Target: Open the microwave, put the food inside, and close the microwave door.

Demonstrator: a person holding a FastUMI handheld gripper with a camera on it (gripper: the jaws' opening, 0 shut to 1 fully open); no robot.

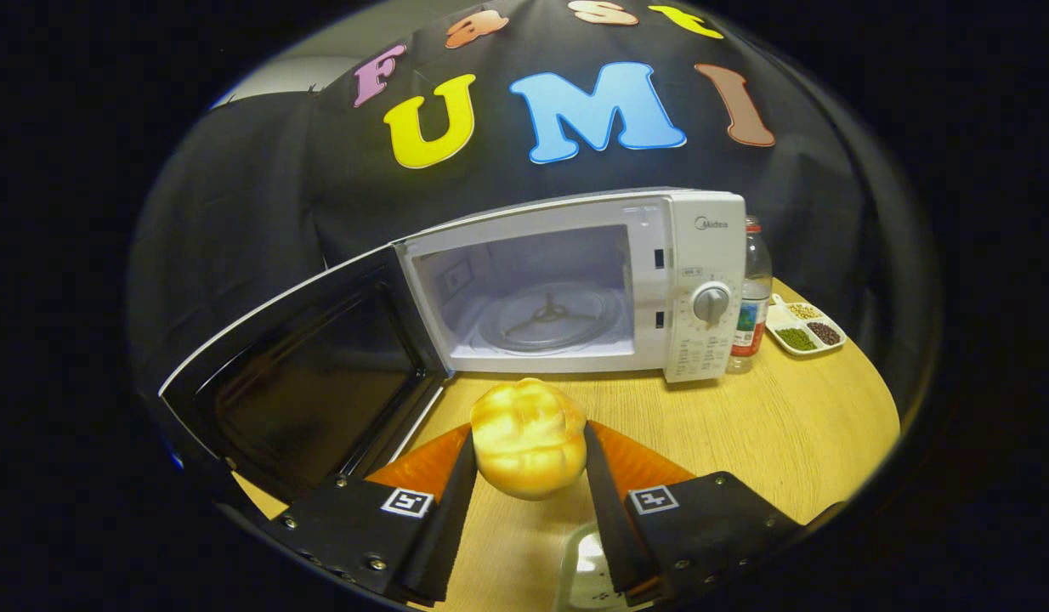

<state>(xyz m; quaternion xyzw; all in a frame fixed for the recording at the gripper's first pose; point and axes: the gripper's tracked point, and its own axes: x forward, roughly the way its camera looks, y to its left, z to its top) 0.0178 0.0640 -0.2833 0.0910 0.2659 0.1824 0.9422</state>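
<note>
Gripper (529, 455) was clamped on the round golden-yellow bread roll (528, 437), both black fingers (450, 501) pressing its sides, held above the light wooden table (745, 425). White microwave (575, 280) sat just beyond, its dark-glass door (312, 374) swung fully open, glass turntable (548, 316) visible inside. Clear plastic bottle (752, 297) stood beside it, then a white tray (803, 326) with what looked like 3 bean piles.
</note>
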